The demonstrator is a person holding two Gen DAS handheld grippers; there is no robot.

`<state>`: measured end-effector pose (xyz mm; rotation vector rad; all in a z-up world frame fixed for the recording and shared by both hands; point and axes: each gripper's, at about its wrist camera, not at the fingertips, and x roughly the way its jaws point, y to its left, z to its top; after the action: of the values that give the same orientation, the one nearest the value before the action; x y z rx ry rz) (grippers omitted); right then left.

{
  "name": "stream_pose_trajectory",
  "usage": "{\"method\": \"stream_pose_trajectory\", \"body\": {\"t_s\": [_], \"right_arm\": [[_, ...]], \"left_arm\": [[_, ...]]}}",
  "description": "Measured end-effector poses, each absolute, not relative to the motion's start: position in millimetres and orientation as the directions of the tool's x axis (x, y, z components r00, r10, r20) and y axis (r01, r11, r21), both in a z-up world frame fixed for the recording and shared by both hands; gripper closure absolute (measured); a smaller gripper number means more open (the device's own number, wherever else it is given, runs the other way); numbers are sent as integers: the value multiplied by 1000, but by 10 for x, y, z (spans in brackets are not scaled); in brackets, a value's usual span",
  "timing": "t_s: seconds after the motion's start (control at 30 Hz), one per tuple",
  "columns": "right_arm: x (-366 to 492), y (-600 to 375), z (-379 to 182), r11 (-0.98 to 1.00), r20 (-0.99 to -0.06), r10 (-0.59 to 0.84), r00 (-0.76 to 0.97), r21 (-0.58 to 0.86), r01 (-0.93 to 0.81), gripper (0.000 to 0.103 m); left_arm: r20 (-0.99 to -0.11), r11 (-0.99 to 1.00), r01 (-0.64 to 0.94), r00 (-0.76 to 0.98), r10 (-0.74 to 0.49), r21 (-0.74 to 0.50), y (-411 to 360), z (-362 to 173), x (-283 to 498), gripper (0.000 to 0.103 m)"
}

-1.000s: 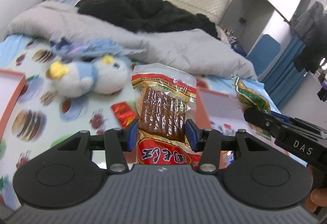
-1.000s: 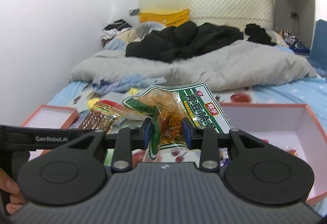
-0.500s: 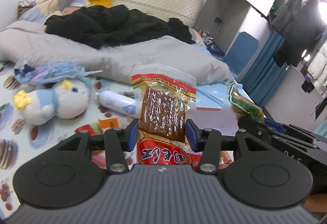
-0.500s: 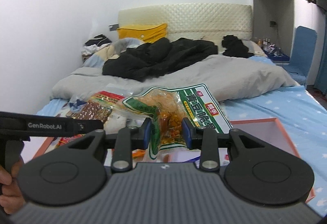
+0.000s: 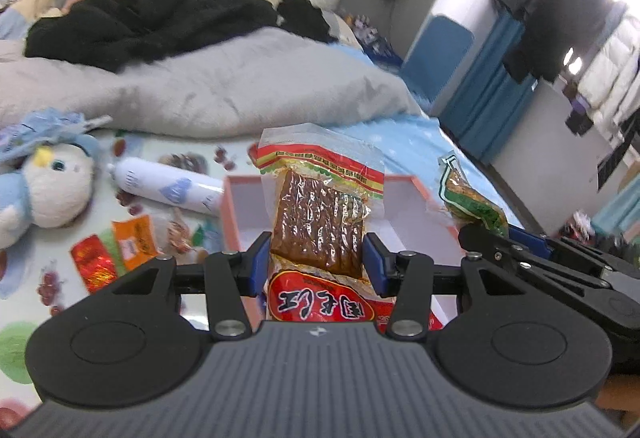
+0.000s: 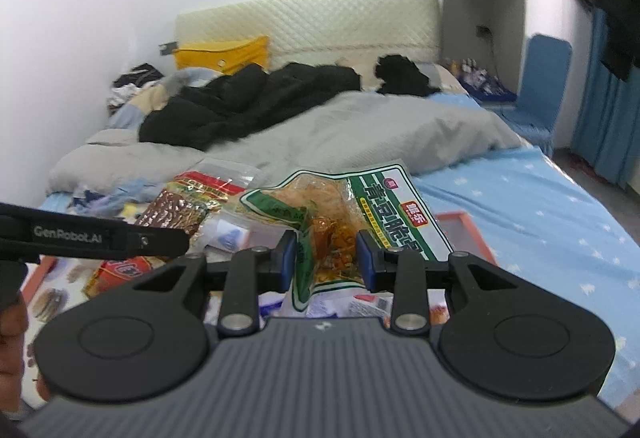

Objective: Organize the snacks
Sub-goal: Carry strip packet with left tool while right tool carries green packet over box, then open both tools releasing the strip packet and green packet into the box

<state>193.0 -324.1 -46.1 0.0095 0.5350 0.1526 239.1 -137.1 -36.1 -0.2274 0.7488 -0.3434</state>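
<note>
My left gripper (image 5: 317, 263) is shut on a red snack packet (image 5: 320, 222) of brown strips and holds it upright above a pink-rimmed open box (image 5: 240, 206) on the bed. My right gripper (image 6: 326, 258) is shut on a green snack packet (image 6: 360, 214) with yellow pieces, held above the same box (image 6: 476, 234). Each packet shows in the other view: the green one (image 5: 470, 198) at the right, the red one (image 6: 176, 210) at the left. Small red and orange sachets (image 5: 116, 242) lie on the sheet left of the box.
A plush penguin (image 5: 48, 190) and a white bottle (image 5: 168, 186) lie left of the box. A grey duvet (image 5: 224, 86) with black clothes (image 5: 152, 22) fills the far bed. A blue chair (image 6: 540, 78) and blue curtain (image 6: 608, 98) stand to the right.
Both grippers have swung to the right with their packets still held. The pink-rimmed box has come into view under the red packet, and the plush toy has slid to the left edge.
</note>
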Motion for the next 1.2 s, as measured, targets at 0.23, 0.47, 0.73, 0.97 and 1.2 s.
{"method": "stream_pose_trajectory", "body": {"t_s": [0.23, 0.47, 0.73, 0.97, 1.2], "right_arm": [[2040, -3485, -754, 995, -561, 104, 821, 59, -86, 67], [2157, -3648, -1061, 997, -618, 73, 783, 50, -54, 67], [2232, -3750, -1313, 998, -669, 64, 740, 39, -50, 66], [2234, -3799, -1326, 998, -673, 66, 737, 59, -35, 42], [2170, -3817, -1169, 996, -643, 83, 761, 84, -38, 42]], "left_arm": [[-685, 916, 251, 608, -401, -313, -1733, -658, 2619, 49], [-735, 915, 271, 547, -401, -298, -1989, -936, 2786, 49], [-774, 919, 266, 499, -391, -292, -2167, -1138, 2882, 48], [-774, 923, 258, 505, -381, -286, -2151, -1117, 2897, 30], [-744, 918, 288, 542, -391, -272, -2122, -919, 2804, 30]]}}
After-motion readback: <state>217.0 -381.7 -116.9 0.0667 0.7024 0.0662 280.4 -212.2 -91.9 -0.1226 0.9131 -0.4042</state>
